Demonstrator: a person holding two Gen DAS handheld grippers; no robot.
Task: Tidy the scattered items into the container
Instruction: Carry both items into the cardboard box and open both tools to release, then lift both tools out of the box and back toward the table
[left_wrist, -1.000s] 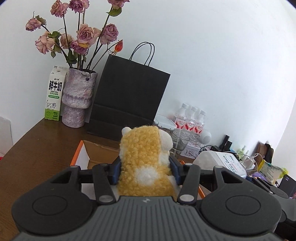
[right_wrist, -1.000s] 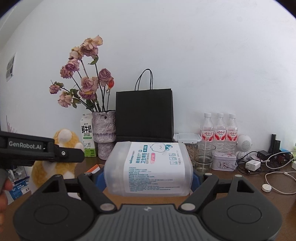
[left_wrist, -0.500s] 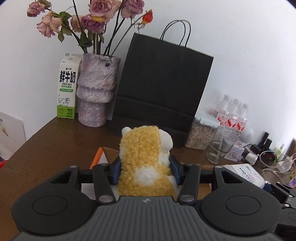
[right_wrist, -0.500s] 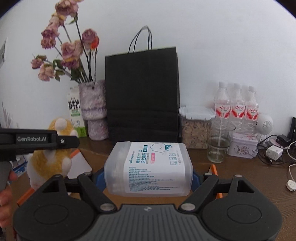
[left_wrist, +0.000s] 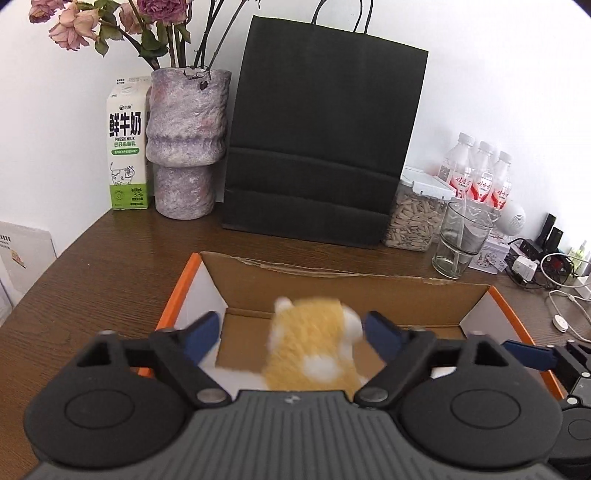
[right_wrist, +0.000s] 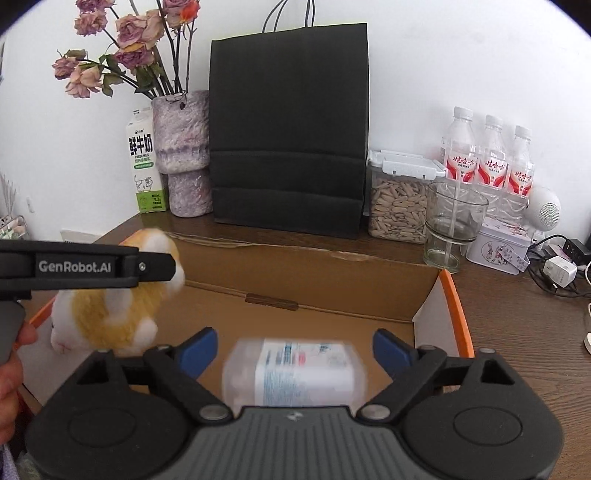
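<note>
An open cardboard box (left_wrist: 347, 288) with orange outer sides sits on the brown table; its far wall (right_wrist: 295, 280) also shows in the right wrist view. My left gripper (left_wrist: 291, 334) hangs over the box, its jaws opening wide. The yellow-and-white plush toy (left_wrist: 314, 354) sits between them, blurred and free of both blue pads. The plush toy (right_wrist: 110, 314) also appears at the left of the right wrist view. My right gripper (right_wrist: 295, 347) is opening too. The white wet-wipes pack (right_wrist: 295, 373) lies blurred between its pads, touching neither.
Along the wall stand a milk carton (left_wrist: 127, 144), a vase of dried roses (left_wrist: 184, 144), a black paper bag (left_wrist: 321, 147), a seed jar (left_wrist: 415, 214), a glass (left_wrist: 460, 240) and three water bottles (left_wrist: 480, 177). Chargers and cables (right_wrist: 554, 269) lie at the right.
Both grippers came forward and down over the box, then spread their jaws. The plush toy and the wipes pack, both gripped before, have come loose and are dropping blurred toward the box.
</note>
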